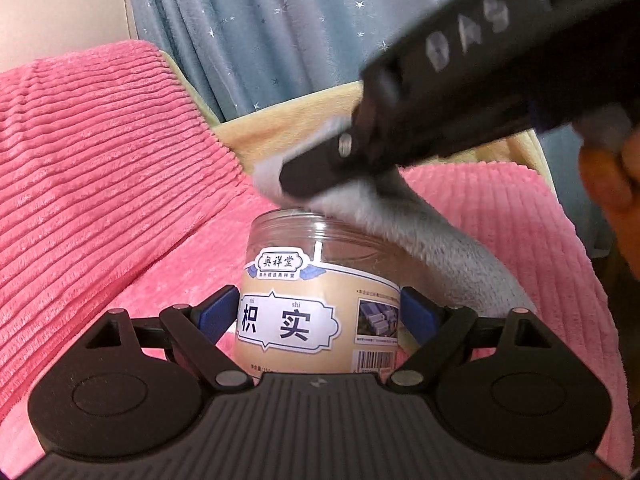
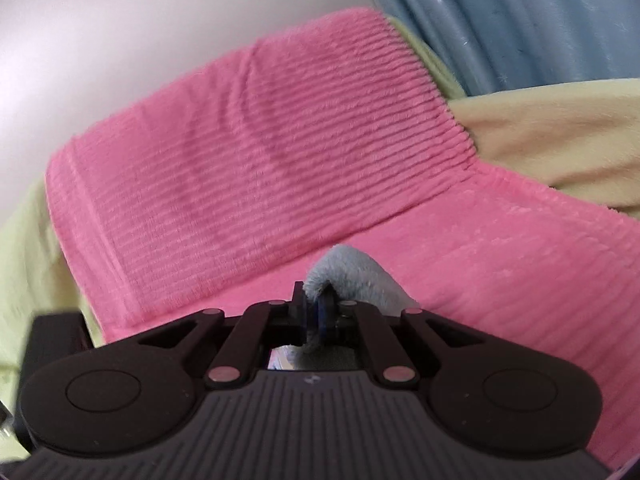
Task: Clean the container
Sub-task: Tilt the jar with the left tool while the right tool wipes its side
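My left hand-held gripper [image 1: 320, 316] is clamping a clear plastic jar [image 1: 320, 292] by its labelled belly, the blue pads [image 1: 218, 314] pressing on either side, so the jaws are standing as wide as the jar itself. The jar is standing upright and lidless above the pink ribbed blanket [image 1: 100, 184]; whether its base is resting on the blanket I cannot tell. My right hand-held gripper [image 2: 318, 314] is pinching a grey fleece cloth [image 1: 420, 240] with its jaws nearly together, and it is working at the jar's open mouth while the rest of the cloth is trailing down the jar's right side. I am judging the risks from here: the thin wall is smooth, so a hard push from the cloth could be twisting the jar out of the pads or tipping it onto the soft bedding. The trailing cloth could also be snagging on my left gripper's linkage, and a loose pinch could be letting it slip inside.
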Tool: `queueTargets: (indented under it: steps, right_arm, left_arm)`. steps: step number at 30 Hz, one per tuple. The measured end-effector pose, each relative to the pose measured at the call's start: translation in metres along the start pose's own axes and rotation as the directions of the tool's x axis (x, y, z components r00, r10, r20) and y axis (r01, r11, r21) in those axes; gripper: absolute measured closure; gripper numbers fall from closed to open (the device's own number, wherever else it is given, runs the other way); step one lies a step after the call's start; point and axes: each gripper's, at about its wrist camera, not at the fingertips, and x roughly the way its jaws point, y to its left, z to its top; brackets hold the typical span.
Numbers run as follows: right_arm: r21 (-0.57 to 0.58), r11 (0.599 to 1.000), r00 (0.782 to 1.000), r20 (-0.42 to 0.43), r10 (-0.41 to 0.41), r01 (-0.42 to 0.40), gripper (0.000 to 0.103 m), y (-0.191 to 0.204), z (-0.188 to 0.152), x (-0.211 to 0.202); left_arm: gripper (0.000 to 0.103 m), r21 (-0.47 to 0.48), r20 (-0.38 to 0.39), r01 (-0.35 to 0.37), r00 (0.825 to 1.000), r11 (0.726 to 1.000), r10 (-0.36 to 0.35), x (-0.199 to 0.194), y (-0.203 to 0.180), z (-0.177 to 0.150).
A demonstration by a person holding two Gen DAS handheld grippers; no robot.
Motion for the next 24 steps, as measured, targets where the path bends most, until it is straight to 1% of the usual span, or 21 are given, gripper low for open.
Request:
queueTargets:
  steps: [3,5,11,18,24]
  right_arm:
    - [-0.001,1.000,1.000,0.004,-0.019,0.019,0.099,-0.002,-0.001,0.002]
    - [-0.002,0.999,0.999,0.007,-0.032,0.032,0.099,-0.004,-0.001,0.003]
    - [0.016,0.998,0.998,0.017,-0.065,0.065,0.099,-0.012,-0.002,0.006]
    - [0.004,0.998,0.997,0.009,-0.070,0.070,0.099,-0.012,-0.005,0.007]
    - [-0.006,0.997,0.997,0.002,-0.075,0.075,0.099,-0.011,-0.008,0.009]
  left_arm:
    - [0.012,-0.004,0.003,0.006,1.000,1.000,-0.006,0.000,0.001,-0.001]
    - [0.009,-0.008,0.004,0.010,1.000,1.000,-0.010,0.000,0.001,-0.002]
    - [0.009,-0.043,0.015,0.030,0.999,0.999,-0.030,0.004,0.004,-0.005]
    - [0.007,-0.042,0.016,0.046,0.999,0.998,-0.045,0.015,0.005,-0.005]
    - [0.010,-0.032,0.024,0.058,0.998,0.998,-0.057,0.019,0.000,-0.001]
